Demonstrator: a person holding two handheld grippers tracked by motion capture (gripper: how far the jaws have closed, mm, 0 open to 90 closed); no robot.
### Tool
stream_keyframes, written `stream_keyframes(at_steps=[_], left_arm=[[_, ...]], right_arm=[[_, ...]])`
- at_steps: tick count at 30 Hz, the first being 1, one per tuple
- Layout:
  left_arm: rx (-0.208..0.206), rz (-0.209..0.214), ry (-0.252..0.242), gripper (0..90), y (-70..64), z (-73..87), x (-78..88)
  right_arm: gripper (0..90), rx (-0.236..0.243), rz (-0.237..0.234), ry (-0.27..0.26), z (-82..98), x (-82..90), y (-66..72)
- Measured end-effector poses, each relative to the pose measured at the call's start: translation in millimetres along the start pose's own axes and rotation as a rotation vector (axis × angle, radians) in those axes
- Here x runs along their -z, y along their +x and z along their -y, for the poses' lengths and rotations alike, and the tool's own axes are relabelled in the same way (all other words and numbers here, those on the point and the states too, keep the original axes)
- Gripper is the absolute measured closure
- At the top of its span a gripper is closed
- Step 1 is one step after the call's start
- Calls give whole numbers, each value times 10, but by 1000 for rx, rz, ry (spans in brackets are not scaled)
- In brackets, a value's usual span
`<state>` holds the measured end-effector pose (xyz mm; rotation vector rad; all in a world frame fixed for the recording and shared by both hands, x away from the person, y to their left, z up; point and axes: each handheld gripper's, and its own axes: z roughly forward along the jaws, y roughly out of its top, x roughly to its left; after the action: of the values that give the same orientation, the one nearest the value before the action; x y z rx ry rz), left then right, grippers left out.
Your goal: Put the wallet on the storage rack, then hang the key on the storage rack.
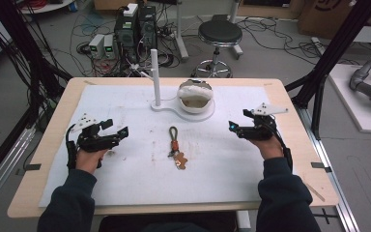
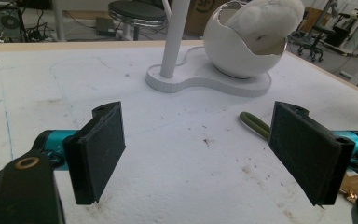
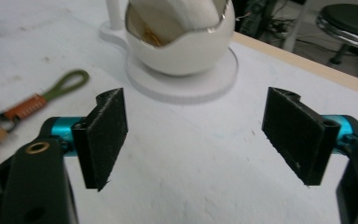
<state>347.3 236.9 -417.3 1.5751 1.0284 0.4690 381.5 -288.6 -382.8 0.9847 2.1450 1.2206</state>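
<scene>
A person sat at the tabletop (image 1: 290, 145) with one tool in each hand. The left tool (image 1: 121, 131) was low over the white mat (image 1: 125, 183), on the left side, and it pointed toward the middle. The left hand (image 1: 89, 157) held it from behind, with the dark sleeve coming up from the bottom edge. The right tool (image 1: 233, 126) was on the right side, and it also pointed toward the middle. The right hand (image 1: 265, 145) gripped it from behind in the same way. Both tools had their jaws wide apart, and nothing was between them. In the left gripper view, only the bare mat lay between the two black pads (image 2: 100, 149). In the right gripper view, the pads (image 3: 105, 137) were just as far apart over the mat. The keychain (image 1: 176, 147) lay flat on the mat between the two tools, well apart from each one. It had a green loop at the top and small brown pieces at the bottom. Behind it stood a white stand (image 1: 157, 79) with a tall post, and a round white bowl (image 1: 194, 99) sat on its base.
</scene>
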Motion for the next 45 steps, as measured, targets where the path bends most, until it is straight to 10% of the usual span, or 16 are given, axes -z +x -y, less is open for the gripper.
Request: stream_keyframes(at_steps=[20,32,42,45], left_arm=[[4,6,23,189,-19,17,-51],[43,86,27,227,-71,32,-107],[44,121,51,241,-403,5,-300],[53,156,85,374,-514,38,-417]], right_arm=[[222,-8,62,10,263,83,8],[231,-26,70,26,323,79,-35],[237,-32,91,16,375,171,-93],[237,-39,89,8,371,176,-92]])
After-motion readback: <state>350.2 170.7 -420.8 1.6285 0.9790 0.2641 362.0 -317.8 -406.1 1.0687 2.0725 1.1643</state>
